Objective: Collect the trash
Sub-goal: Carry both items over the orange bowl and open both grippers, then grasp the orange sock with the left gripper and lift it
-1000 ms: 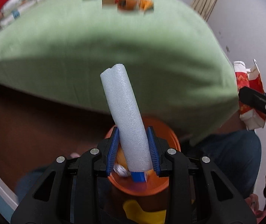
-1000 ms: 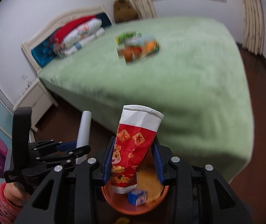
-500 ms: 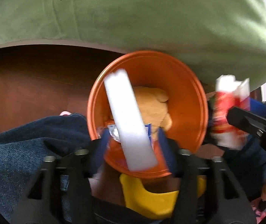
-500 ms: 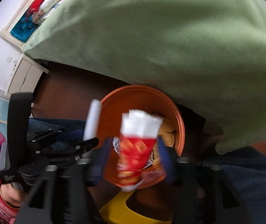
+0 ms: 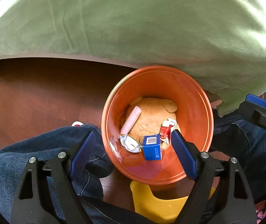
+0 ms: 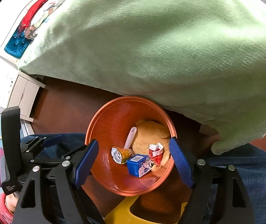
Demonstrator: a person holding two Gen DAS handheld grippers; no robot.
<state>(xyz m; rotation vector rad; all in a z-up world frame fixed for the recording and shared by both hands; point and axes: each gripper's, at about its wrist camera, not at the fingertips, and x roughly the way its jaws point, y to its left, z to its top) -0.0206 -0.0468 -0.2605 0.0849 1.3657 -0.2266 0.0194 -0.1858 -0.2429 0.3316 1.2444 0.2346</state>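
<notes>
Left wrist view: the left gripper (image 5: 134, 146) gapes empty above the orange bin (image 5: 203, 112) — foam tube (image 5: 131, 119) and red packet (image 5: 166, 129) inside; the right gripper (image 6: 134, 161) hangs spread too.

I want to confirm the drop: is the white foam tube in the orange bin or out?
In. The white foam tube lies inside the orange bin, leaning on the brown plush toy.

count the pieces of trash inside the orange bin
4 visible: white foam tube leaning at back-left, crumpled silver foil wrapper front-left, blue milk carton in front, red paper cup right. More may be hidden underneath.
</notes>
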